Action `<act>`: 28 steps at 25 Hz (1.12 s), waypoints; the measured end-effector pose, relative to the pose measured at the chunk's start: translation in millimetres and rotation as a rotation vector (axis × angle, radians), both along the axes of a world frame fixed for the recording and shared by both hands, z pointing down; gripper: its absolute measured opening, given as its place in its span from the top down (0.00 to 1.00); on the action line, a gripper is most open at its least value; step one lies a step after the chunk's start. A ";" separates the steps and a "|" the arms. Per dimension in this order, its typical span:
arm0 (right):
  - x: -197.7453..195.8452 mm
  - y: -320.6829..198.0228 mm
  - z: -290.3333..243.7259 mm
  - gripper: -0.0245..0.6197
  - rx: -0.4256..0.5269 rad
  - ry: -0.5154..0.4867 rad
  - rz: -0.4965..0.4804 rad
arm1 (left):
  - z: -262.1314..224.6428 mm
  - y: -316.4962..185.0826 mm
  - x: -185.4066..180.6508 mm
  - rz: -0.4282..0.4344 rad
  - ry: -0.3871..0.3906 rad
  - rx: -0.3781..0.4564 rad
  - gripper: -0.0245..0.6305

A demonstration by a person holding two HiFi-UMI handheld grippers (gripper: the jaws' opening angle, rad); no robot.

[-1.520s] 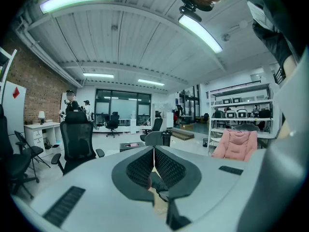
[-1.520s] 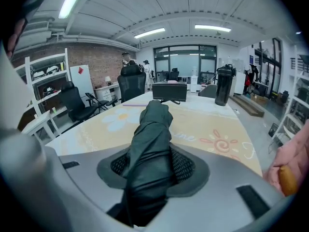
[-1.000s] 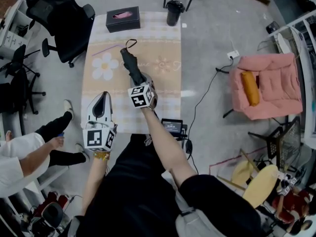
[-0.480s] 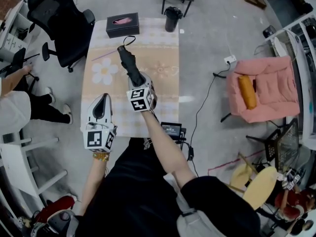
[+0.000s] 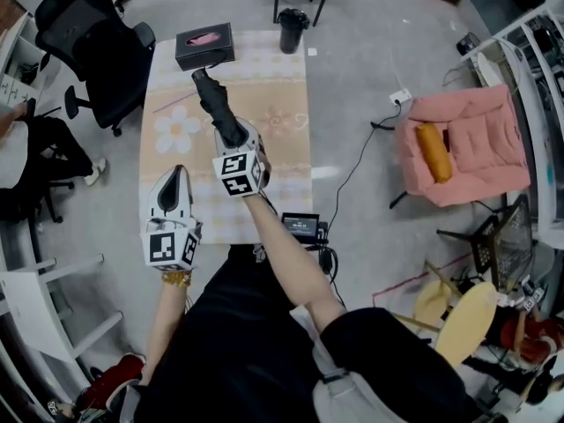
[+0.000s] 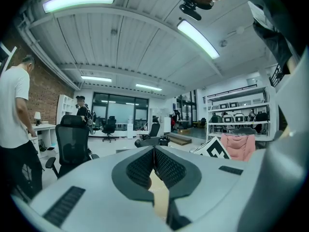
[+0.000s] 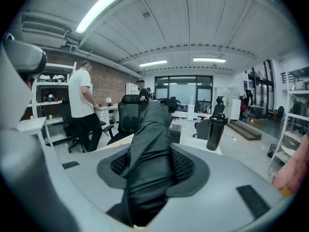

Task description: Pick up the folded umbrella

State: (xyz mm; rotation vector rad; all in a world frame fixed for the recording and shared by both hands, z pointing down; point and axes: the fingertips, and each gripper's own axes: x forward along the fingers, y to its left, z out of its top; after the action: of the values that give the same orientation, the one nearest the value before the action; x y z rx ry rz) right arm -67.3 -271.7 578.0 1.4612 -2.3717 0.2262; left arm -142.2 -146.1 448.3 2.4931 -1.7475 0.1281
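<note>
The folded black umbrella is off the flower-print tablecloth, its far end pointing toward the table's back. My right gripper is shut on its near end. In the right gripper view the umbrella runs forward and up from between the mesh pads, filling the gap at the right gripper. My left gripper hovers over the table's near left part, apart from the umbrella. In the left gripper view the left gripper has its pads together and nothing between them.
A black tissue box sits at the table's far end, with a black bottle beside it. A thin purple stick lies by the white flower. A black office chair and a person are left of the table. A pink armchair stands right.
My right gripper has risen with the umbrella, lifting it off the cloth. The left gripper has stayed put. The person at the left has moved farther back.
</note>
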 end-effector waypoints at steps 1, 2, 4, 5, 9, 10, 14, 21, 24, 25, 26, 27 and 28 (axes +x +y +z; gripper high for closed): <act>-1.2 -0.2 -4.7 0.69 0.009 -0.001 -0.002 | 0.3 -0.4 0.0 0.002 0.000 -0.001 0.94; -2.4 -0.6 -9.3 0.69 0.019 -0.001 -0.006 | 0.9 -0.9 0.1 0.003 0.000 -0.002 0.94; -4.9 -1.1 -18.1 0.69 0.039 -0.001 -0.012 | 2.5 -2.0 0.4 0.006 0.001 -0.005 0.94; -5.9 -0.9 -21.9 0.69 0.046 -0.004 -0.013 | 3.3 -2.4 0.9 0.008 0.001 -0.007 0.94; -10.5 0.5 -35.7 0.69 0.074 -0.014 -0.019 | 4.6 -4.1 1.2 0.014 0.002 -0.008 0.94; -11.7 0.0 -39.6 0.69 0.084 -0.014 -0.021 | 4.9 -4.7 0.6 0.014 0.002 -0.008 0.94; -12.3 -1.2 -51.3 0.69 0.120 -0.005 -0.021 | 6.1 -6.6 -0.2 0.014 0.008 -0.005 0.94; -11.9 -2.9 -72.5 0.69 0.158 -0.008 -0.020 | 4.2 -11.6 -1.3 0.020 0.013 -0.004 0.94; -13.5 -4.2 -84.6 0.69 0.189 -0.002 -0.024 | 2.9 -14.6 -1.0 0.024 0.017 0.001 0.94; -14.1 -4.5 -88.7 0.69 0.197 -0.006 -0.024 | 2.6 -15.4 -1.0 0.026 0.018 0.003 0.94; -14.4 -4.4 -92.8 0.69 0.205 -0.010 -0.023 | 2.5 -16.0 -0.9 0.029 0.019 0.005 0.94; -14.6 -4.2 -96.8 0.69 0.212 -0.013 -0.022 | 2.3 -16.2 -0.9 0.032 0.019 0.007 0.94; -15.0 -3.8 -101.0 0.69 0.220 -0.015 -0.021 | 2.0 -16.3 -1.0 0.034 0.018 0.009 0.94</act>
State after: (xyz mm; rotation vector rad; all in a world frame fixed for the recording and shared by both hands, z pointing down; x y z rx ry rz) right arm -82.3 -275.6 477.0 1.5327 -2.4878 -0.0301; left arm -143.2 -162.4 450.3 2.5226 -1.7028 0.1001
